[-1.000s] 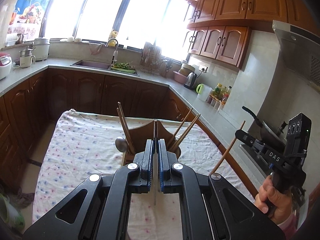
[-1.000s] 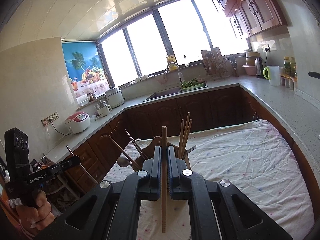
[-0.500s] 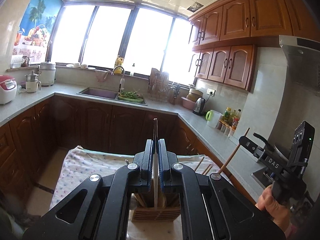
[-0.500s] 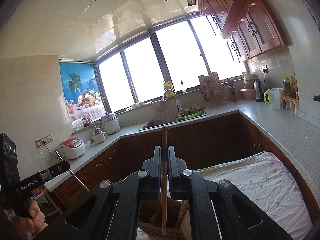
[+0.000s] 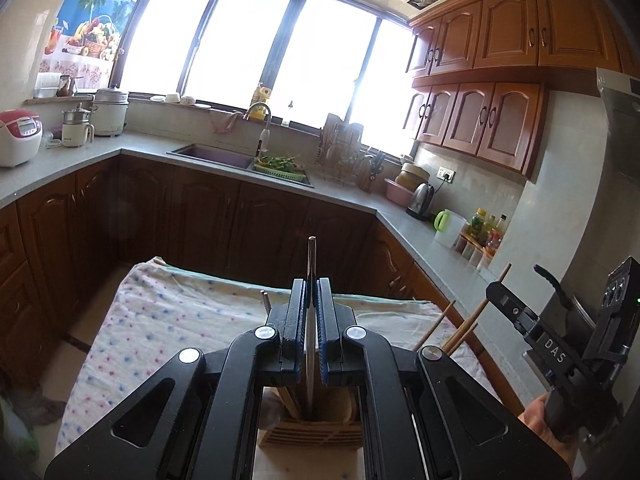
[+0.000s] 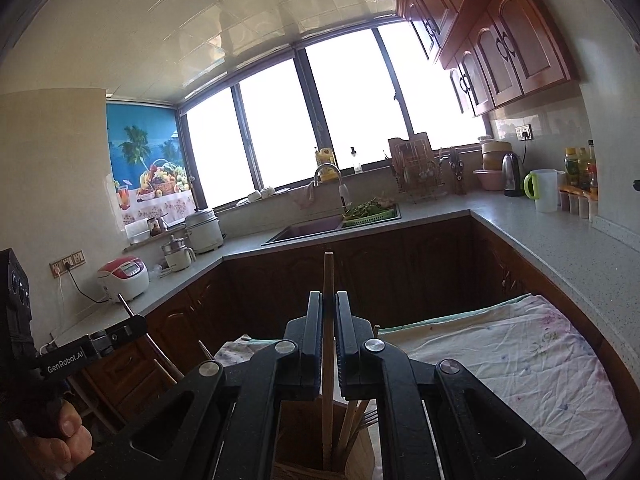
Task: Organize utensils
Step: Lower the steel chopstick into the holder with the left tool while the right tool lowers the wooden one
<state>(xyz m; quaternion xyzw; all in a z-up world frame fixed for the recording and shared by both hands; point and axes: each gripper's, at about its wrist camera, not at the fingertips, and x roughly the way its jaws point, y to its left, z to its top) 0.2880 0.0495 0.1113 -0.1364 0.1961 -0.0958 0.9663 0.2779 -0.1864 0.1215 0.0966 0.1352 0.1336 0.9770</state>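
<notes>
Metal glints in the left gripper (image 5: pixel 312 320), whose fingers are clenched on a thin silver utensil handle (image 5: pixel 311 264) standing upright, its lower end inside the wooden utensil holder (image 5: pixel 316 432) on the flowered tablecloth (image 5: pixel 168 320) near the table's near edge. To the right, the right gripper (image 6: pixel 329 332) grasps a wooden chopstick (image 6: pixel 328 276) upright, its lower end down in that holder (image 6: pixel 304 432) beside other chopsticks (image 6: pixel 352 420).
</notes>
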